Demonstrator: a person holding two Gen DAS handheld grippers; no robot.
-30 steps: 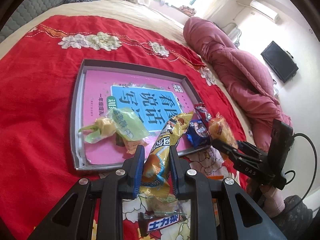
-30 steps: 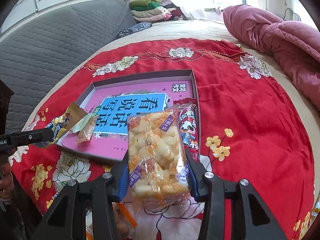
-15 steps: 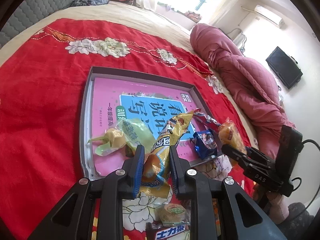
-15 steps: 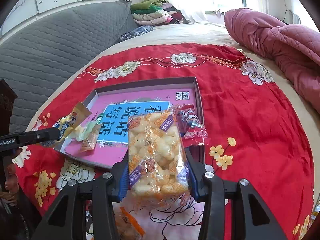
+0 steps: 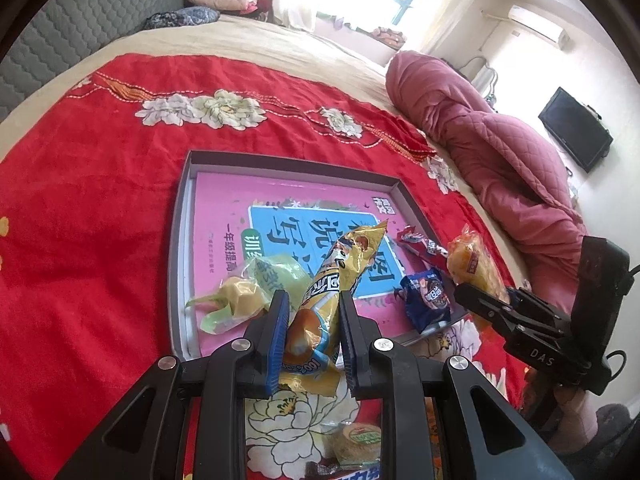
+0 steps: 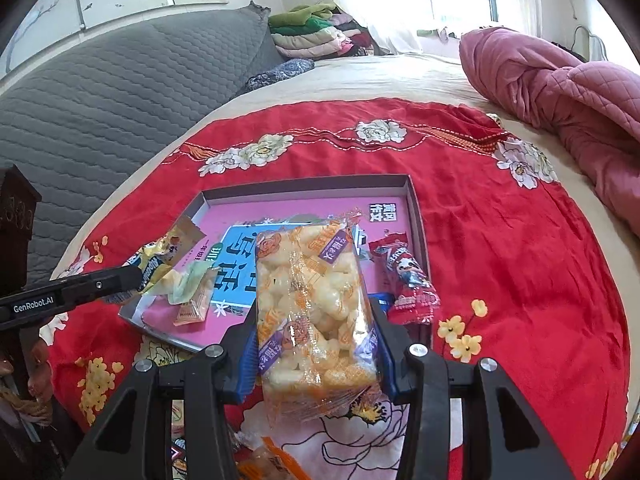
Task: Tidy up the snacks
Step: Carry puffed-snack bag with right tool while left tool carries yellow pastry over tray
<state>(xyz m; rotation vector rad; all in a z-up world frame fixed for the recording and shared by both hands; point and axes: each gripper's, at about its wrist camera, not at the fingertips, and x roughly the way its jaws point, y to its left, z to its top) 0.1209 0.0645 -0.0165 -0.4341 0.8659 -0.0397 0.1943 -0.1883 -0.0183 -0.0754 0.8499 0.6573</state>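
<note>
A grey tray (image 5: 181,216) with a pink book in it lies on the red bedspread; it also shows in the right wrist view (image 6: 416,208). My left gripper (image 5: 312,320) is shut on a long yellow snack packet (image 5: 340,268), held over the tray's near edge. My right gripper (image 6: 314,344) is shut on a clear bag of puffed rice snacks (image 6: 312,300), held above the tray's near right corner. In the tray lie a green-yellow packet (image 5: 248,292), a blue packet (image 5: 426,296) and a red packet (image 6: 408,280).
Loose snacks lie on the bedspread near me: a round cake (image 5: 356,440) and an orange wrapper (image 6: 276,460). A pink quilt (image 6: 568,88) is heaped at the right. A grey headboard (image 6: 100,92) and folded clothes (image 6: 312,32) stand at the back.
Both grippers have lifted and drawn back a little with their packets, so the tray sits lower and farther in both views. The red packet now lies across the tray's right edge.
</note>
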